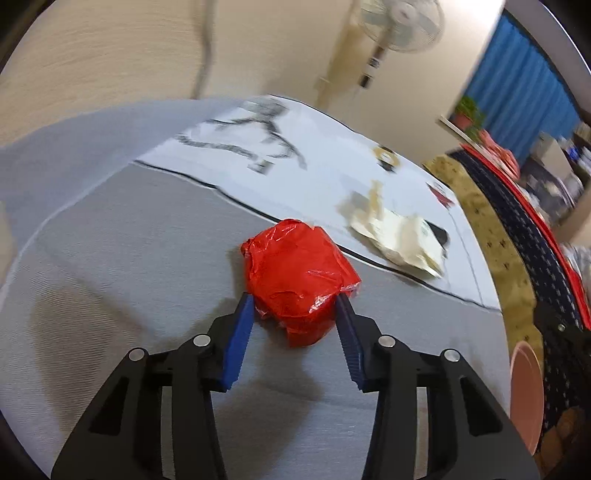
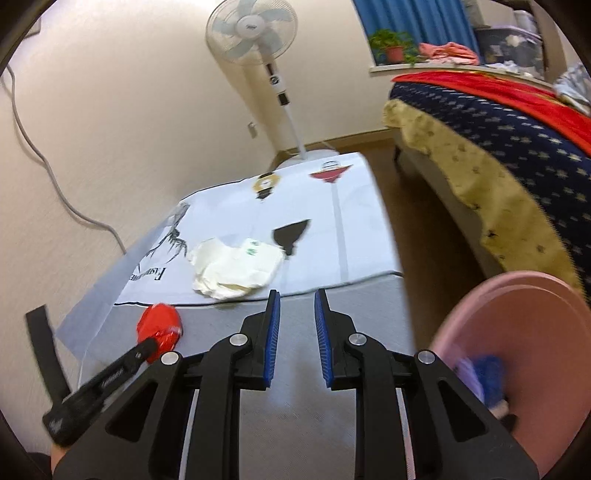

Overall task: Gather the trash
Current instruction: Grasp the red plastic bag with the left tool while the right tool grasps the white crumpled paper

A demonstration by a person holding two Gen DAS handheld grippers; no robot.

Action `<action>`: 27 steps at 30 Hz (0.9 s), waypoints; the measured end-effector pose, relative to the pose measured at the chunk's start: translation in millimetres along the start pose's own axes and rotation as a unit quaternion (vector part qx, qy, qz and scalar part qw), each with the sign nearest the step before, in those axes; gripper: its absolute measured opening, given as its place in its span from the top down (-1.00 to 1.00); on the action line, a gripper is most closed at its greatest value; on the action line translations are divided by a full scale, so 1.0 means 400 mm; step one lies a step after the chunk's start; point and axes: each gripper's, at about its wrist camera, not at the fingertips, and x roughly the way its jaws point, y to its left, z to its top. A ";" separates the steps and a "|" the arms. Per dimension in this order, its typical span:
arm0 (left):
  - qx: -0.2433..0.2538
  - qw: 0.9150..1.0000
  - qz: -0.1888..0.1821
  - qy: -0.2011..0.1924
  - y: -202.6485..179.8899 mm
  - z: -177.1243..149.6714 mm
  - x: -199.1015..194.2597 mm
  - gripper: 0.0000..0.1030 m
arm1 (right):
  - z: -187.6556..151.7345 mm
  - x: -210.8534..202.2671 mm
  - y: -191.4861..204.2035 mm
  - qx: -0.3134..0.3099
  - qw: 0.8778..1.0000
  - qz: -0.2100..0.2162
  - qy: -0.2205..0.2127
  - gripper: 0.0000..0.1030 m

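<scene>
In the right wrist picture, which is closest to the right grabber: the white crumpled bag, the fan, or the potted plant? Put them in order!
1. White crumpled bag: just ahead of the right gripper, slightly left.
2. Fan: beyond the table, by the wall.
3. Potted plant: farthest, on the sill by the blue curtain.

Red crinkled wrapper (image 1: 301,280), cream crumpled bag (image 2: 236,267) with green print, grey worktop (image 1: 122,258), white cloth (image 2: 332,240) with black drawings, pink bin (image 2: 524,354), navy bedspread (image 2: 491,136) with pale dots.
</scene>
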 end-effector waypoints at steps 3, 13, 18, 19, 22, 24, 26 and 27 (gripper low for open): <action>-0.017 0.999 0.027 -0.009 0.024 0.001 -0.007 0.14 | 0.019 0.078 0.064 -0.022 1.000 0.000 0.009 0.45; -0.045 0.998 0.043 -0.015 0.075 0.012 -0.015 0.14 | 0.026 0.287 0.188 -0.079 0.994 -0.038 0.070 -0.02; -0.040 0.998 0.043 -0.016 0.070 0.012 -0.013 0.14 | 0.006 0.304 0.193 -0.105 0.988 -0.069 0.085 0.26; -0.039 0.998 0.040 -0.018 0.070 0.013 -0.014 0.14 | 0.006 0.294 0.191 -0.107 0.989 -0.068 0.082 0.36; -0.032 0.999 0.037 -0.022 0.066 0.011 -0.025 0.15 | 0.009 0.252 0.187 -0.119 0.988 -0.067 0.070 0.74; -0.025 0.999 0.031 -0.024 0.058 0.010 -0.033 0.15 | 0.012 0.219 0.177 -0.118 0.989 -0.060 0.062 0.83; -0.013 0.999 0.028 -0.029 0.047 0.007 -0.046 0.15 | 0.010 0.179 0.166 -0.123 0.989 -0.057 0.056 0.85; -0.008 0.999 0.026 -0.031 0.041 0.007 -0.051 0.15 | 0.008 0.149 0.156 -0.123 0.990 -0.054 0.051 0.85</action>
